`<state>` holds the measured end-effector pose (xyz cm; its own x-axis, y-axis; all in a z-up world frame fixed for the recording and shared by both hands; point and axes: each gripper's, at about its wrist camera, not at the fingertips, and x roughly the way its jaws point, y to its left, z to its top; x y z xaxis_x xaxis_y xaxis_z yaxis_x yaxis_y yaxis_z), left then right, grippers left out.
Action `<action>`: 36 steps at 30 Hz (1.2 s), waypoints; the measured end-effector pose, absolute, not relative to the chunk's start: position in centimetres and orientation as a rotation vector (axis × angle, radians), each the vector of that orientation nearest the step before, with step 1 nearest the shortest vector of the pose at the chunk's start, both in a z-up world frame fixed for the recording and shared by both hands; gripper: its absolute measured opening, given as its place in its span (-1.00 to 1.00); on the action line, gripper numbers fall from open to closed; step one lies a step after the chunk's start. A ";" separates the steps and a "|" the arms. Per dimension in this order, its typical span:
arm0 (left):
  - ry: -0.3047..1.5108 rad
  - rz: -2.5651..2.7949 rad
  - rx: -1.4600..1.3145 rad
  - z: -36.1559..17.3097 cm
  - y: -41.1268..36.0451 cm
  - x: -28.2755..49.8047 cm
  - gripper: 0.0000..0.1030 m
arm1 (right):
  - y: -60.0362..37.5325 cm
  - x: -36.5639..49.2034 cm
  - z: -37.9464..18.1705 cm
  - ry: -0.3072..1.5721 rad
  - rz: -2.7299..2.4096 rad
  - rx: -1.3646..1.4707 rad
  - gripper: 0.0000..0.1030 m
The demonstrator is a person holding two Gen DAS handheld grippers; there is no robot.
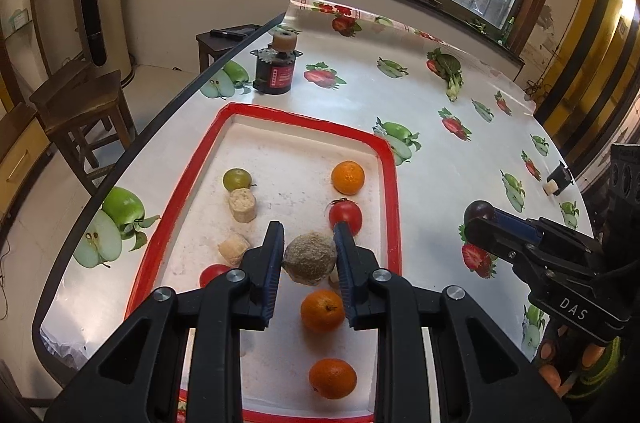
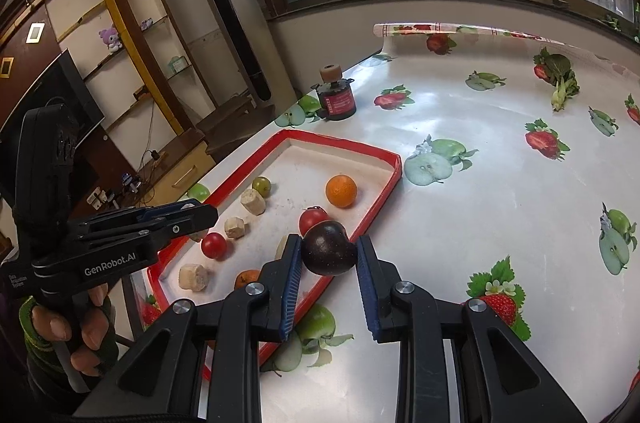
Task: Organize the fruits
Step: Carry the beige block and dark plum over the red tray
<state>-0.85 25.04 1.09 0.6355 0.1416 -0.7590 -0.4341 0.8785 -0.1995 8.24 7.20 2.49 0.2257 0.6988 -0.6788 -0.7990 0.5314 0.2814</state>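
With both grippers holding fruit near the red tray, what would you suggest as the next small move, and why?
Probably carry the right gripper with its dark plum leftward over the red tray and lower it onto bare floor. The plum hangs over the rim, while the left gripper already holds its rough brown fruit inside.

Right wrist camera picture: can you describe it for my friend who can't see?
The right gripper is shut on a dark purple plum, held over the near edge of a red-rimmed tray. In the tray lie an orange, tomatoes and pale chunks. At the left, a hand holds the left gripper.
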 end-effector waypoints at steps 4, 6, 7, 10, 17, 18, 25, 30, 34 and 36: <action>0.825 0.356 -0.410 0.9 26.6 -0.6 -0.55 | 8.6 9.1 2.2 0.865 1.042 -0.144 -0.45; 0.828 0.363 -0.420 0.8 27.3 -0.3 -0.55 | 9.4 9.6 2.1 0.872 1.046 -0.147 -0.45; 0.828 0.367 -0.424 0.8 27.6 -0.2 -0.55 | 9.8 9.9 2.0 0.874 1.047 -0.150 -0.45; 0.834 0.382 -0.433 0.7 29.0 0.5 -0.55 | 11.2 10.8 1.7 0.882 1.050 -0.154 -0.45; 0.872 0.415 -0.414 -0.1 31.4 4.0 -0.55 | 14.9 13.3 1.0 0.904 1.041 -0.171 -0.45; 0.883 0.420 -0.410 -0.3 31.7 4.6 -0.55 | 15.5 13.6 0.9 0.906 1.038 -0.176 -0.45; 0.910 0.430 -0.420 -1.7 33.3 7.6 -0.55 | 18.6 15.7 -0.5 0.932 1.025 -0.192 -0.45; 0.931 0.437 -0.430 -2.7 34.2 9.6 -0.55 | 20.1 17.1 -1.8 0.962 1.012 -0.191 -0.45; 0.951 0.442 -0.432 -3.7 34.6 10.6 -0.55 | 20.9 17.8 -3.0 0.986 1.002 -0.195 -0.45; 0.961 0.448 -0.431 -4.1 34.8 10.9 -0.55 | 21.2 18.0 -3.6 0.998 0.997 -0.197 -0.44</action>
<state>10.89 34.75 -4.10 0.4969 0.1710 -0.8508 -0.5417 0.8270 -0.1502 18.04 21.20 -3.55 0.1619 0.6094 -0.7761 -0.7753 0.5651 0.2820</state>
